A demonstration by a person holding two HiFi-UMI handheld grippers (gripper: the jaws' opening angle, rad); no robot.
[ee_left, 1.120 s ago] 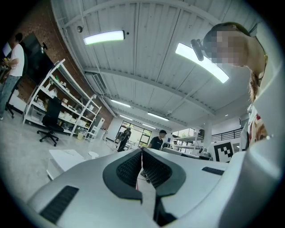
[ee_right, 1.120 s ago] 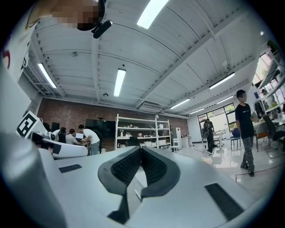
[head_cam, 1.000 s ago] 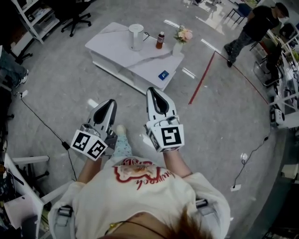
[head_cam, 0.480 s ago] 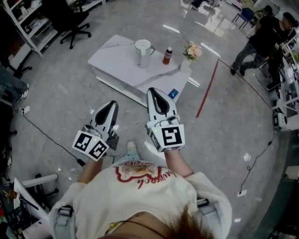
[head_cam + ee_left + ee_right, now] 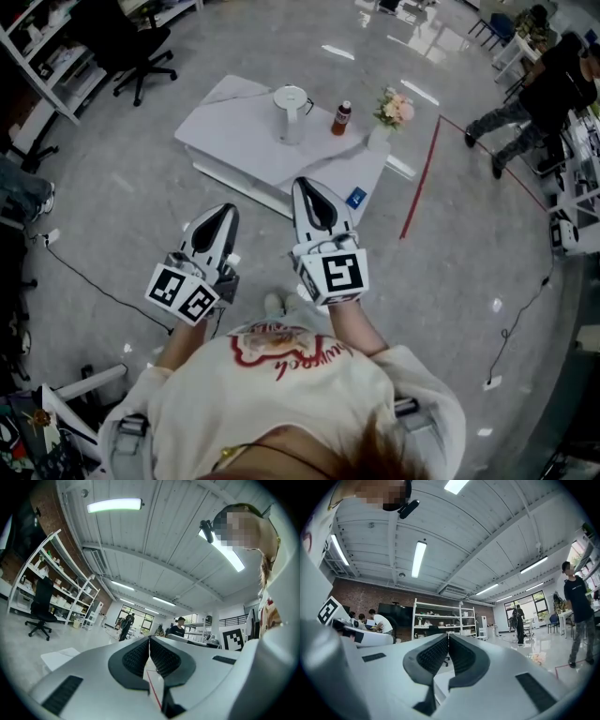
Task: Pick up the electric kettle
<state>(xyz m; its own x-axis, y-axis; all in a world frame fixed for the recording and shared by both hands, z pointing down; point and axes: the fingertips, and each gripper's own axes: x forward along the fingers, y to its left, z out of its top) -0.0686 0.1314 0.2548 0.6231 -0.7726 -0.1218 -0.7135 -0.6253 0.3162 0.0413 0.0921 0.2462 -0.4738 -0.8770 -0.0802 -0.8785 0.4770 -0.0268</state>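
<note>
Left gripper point(image 5: 222, 212) and right gripper point(image 5: 306, 185) sit side by side at the middle of the head view, each with its jaws pressed together and nothing between them. Neither touches anything. Well beyond their tips, in the upper middle of the frame, the electric kettle point(image 5: 291, 114) stands upright on a low white table point(image 5: 225, 131), with a brown bottle point(image 5: 342, 117) and some flowers point(image 5: 393, 110) to its right.

bright ceiling strip lights point(image 5: 114, 505) — glossy floor glare, fisheye edges
</note>
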